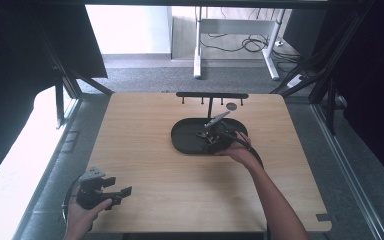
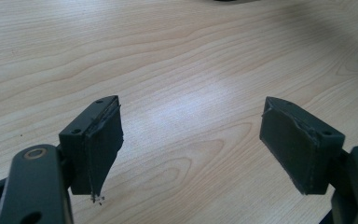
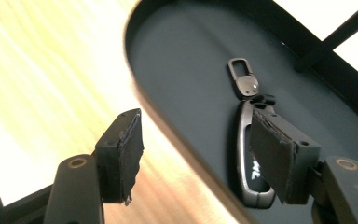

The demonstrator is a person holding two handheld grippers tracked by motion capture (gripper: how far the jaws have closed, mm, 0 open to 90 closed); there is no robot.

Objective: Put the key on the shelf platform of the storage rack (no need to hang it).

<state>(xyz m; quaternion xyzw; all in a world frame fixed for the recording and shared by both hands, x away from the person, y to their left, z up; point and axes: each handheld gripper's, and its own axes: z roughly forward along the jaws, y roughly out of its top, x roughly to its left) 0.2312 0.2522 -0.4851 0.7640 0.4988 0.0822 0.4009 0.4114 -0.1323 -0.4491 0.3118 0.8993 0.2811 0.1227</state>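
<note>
A black oval tray sits at the middle of the wooden table. In it lies a car key fob with a silver rim and a metal clip; the right jaw hides part of the fob. My right gripper is open and hangs low over the tray's right half, one jaw over the fob and the other over the wood outside the rim. At the table's near-left corner my left gripper is open, with bare wood between its pads.
A black post rises from the tray's back to a horizontal bar with several small hooks; a small grey disc shows just under it. Beyond the table are grey floor, white desk legs and cables.
</note>
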